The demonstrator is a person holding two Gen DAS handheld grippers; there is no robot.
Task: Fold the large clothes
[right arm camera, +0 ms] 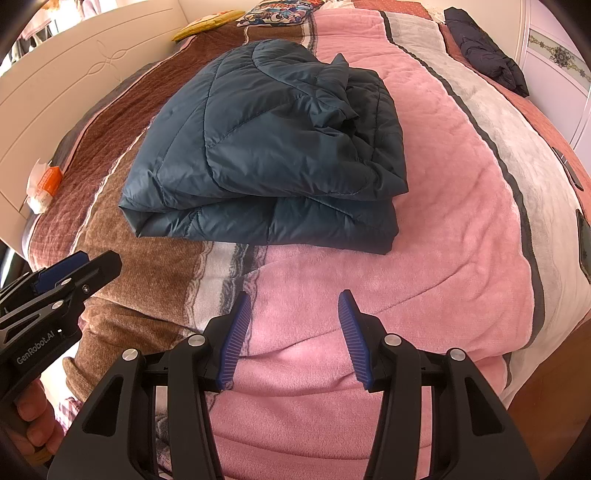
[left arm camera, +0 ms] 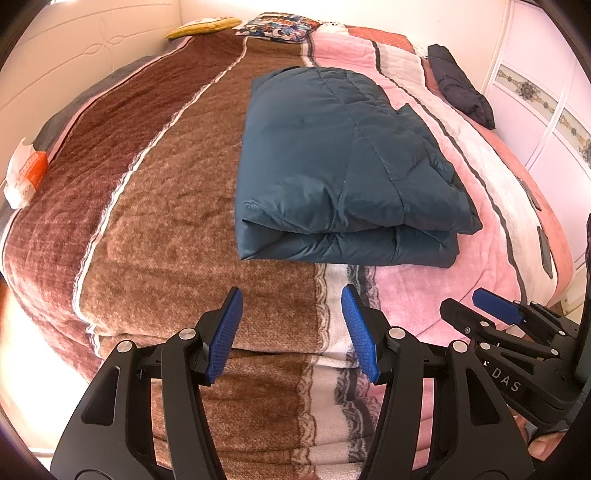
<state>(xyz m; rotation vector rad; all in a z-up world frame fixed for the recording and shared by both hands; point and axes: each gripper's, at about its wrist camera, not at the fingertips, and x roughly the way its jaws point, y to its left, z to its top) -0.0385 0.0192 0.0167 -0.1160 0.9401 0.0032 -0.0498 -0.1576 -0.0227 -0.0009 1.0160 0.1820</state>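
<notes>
A teal quilted jacket [left arm camera: 332, 166] [right arm camera: 266, 147] lies folded into a thick rectangle on the striped bed blanket [left arm camera: 166, 221] [right arm camera: 461, 221]. My left gripper [left arm camera: 291, 299] hangs open above the near edge of the bed, short of the jacket's front fold, with nothing between its blue pads. My right gripper [right arm camera: 295, 302] is open too, over the pink stripe in front of the jacket, and holds nothing. Each gripper shows in the other's view: the right one [left arm camera: 476, 306] at the lower right, the left one [right arm camera: 96, 262] at the lower left, held by a hand [right arm camera: 37, 424].
A dark navy garment [left arm camera: 461, 88] [right arm camera: 487, 55] lies bunched at the far right of the bed. A yellow cushion [left arm camera: 203, 27] and a patterned pillow [left arm camera: 280, 26] sit at the head. An orange-and-white packet [left arm camera: 26, 173] lies at the left edge by the white headboard [left arm camera: 74, 66]. White wardrobe doors [left arm camera: 546, 92] stand at right.
</notes>
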